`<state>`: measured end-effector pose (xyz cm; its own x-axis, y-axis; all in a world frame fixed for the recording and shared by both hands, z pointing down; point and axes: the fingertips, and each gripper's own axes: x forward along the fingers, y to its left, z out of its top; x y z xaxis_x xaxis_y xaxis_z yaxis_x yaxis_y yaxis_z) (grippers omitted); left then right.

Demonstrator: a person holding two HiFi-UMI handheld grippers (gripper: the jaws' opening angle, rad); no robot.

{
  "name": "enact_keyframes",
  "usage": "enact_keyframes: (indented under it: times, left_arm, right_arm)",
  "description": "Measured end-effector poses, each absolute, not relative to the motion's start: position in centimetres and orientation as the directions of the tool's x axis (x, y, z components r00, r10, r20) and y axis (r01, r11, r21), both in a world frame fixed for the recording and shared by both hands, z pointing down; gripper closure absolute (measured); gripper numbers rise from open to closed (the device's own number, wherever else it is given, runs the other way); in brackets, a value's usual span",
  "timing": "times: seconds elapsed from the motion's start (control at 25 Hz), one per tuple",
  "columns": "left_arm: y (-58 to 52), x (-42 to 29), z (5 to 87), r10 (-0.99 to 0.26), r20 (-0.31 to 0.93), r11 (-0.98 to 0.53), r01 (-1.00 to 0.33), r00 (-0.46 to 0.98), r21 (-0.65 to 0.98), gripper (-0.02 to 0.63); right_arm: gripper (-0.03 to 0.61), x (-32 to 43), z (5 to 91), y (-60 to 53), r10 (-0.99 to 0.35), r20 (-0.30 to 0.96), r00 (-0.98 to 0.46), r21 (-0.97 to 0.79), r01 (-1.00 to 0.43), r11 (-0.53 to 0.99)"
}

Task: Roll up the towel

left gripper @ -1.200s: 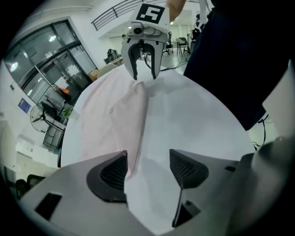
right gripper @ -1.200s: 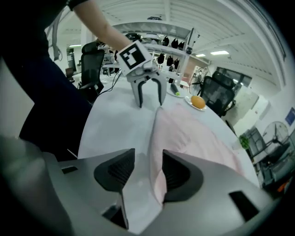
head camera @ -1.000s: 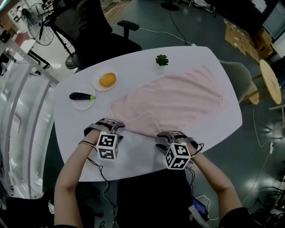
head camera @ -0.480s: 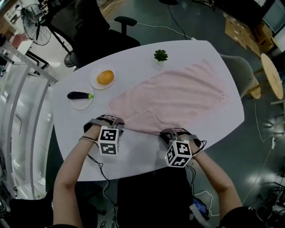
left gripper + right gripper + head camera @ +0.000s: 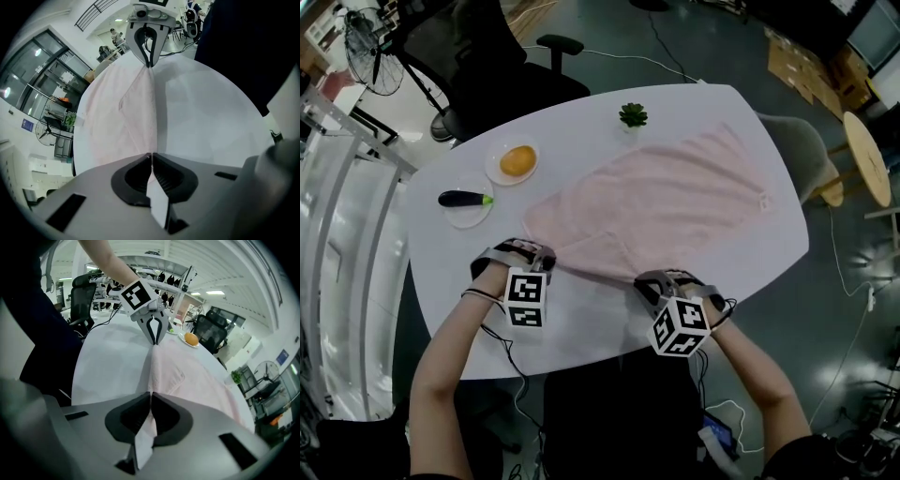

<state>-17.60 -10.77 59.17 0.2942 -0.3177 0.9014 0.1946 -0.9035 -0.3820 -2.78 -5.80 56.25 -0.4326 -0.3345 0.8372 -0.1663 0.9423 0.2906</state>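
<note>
- Office floor, dark and strewn with cables, surrounds the white oval table where I work. A black office chair stands at the table's far side.
- At the table's left end, a purple eggplant lies on a small white plate. Beside it, an orange fruit sits on a second white plate. Both are apart from the cloth.
- My left gripper, grey with black pads and a marker cube, has its jaws pressed together on the near left corner of the pale pink terry towel. A sliver of cloth shows behind the pads.
- The towel itself lies spread flat across the middle of the table, running away from me toward the far right edge. A small green potted plant stands just beyond its far side.
- My right gripper has its jaws clamped on the towel's near right corner, with pinched cloth poking out behind the pads.
- Between the two grips the near hem is drawn up into a raised ridge off the tabletop.
- By my reading, only the opening step is done. Both near corners are secured, but no turn of a roll has formed.
- Left to do, as I judge it, is to fold that hem over on itself and carry the roll along the whole length of the cloth to its far end.
</note>
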Motion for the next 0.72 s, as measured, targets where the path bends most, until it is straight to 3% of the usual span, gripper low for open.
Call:
enact_keyframes:
  times: [0.32,0.72]
  left_arm:
    - [-7.0,-19.4,57.9,-0.291,0.906,-0.911,0.201,0.308,-0.361,0.592]
    - [0.2,-21.1,60.3,-0.156,0.953,-0.930,0.286,0.261,-0.231,0.592]
  right_arm:
    - [0.558,-3.9,55.6,-2.2,-0.261,0.855,-0.449,0.233,-0.118,0.965]
    - [0.557,-5.5,58.5,4.4,-0.115,0.895,-0.431,0.097,-0.064,0.993]
